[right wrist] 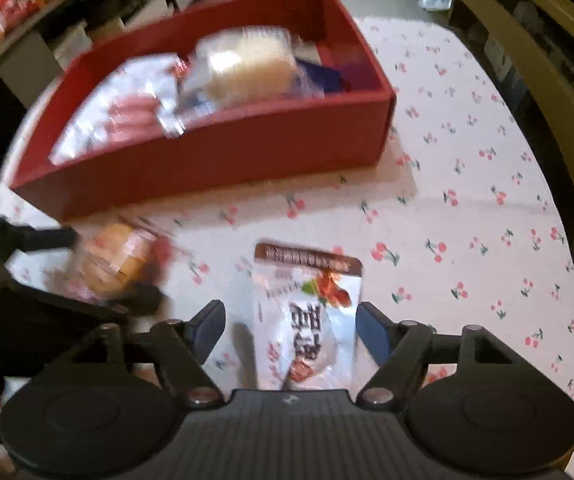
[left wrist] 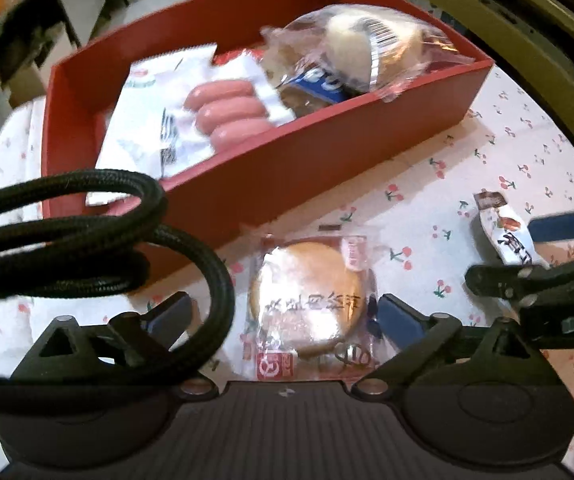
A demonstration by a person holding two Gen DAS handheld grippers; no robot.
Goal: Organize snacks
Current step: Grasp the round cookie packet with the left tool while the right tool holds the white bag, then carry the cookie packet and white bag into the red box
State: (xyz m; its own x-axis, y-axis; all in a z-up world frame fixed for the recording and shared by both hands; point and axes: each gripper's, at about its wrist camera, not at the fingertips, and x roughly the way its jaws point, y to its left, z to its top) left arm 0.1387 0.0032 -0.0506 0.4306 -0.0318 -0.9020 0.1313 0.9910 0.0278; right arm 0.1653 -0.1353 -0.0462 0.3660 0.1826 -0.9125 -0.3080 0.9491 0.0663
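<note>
Nearest the left lens: left gripper (left wrist: 283,314) spread wide around a round bun in clear wrap (left wrist: 309,300), pads just beside the packet edges, contact not confirmed. Lay flat on the cherry-print worktop (left wrist: 487,152), just in front of the red box (left wrist: 327,152). Partly screened on the left by a looped black cable (left wrist: 127,240) crossing the lens.

Nearest the right lens: right gripper (right wrist: 289,330) likewise agape, straddling a silver-white snack pouch (right wrist: 307,320) with a brown top band, on the worktop and well short of the box. Neither packet lifted, judging by how flat both sat.

Already inside the box: a white sausage pack (left wrist: 191,112) with pink sausages showing, and a clear-bagged cake with blue label (left wrist: 351,64) leaning against the right end. Judged roughly half done: two items boxed, two outside, both bracketed and ready for closing. No other loose snacks seen on the cloth.

Hard to read: right view heavily smeared, box contents only blobs there. Printed text on both packets upside down and illegible. Lower end of the pouch cut off behind the gripper body. Box floor beneath the packs hidden. Background shelves too blurred to identify.
</note>
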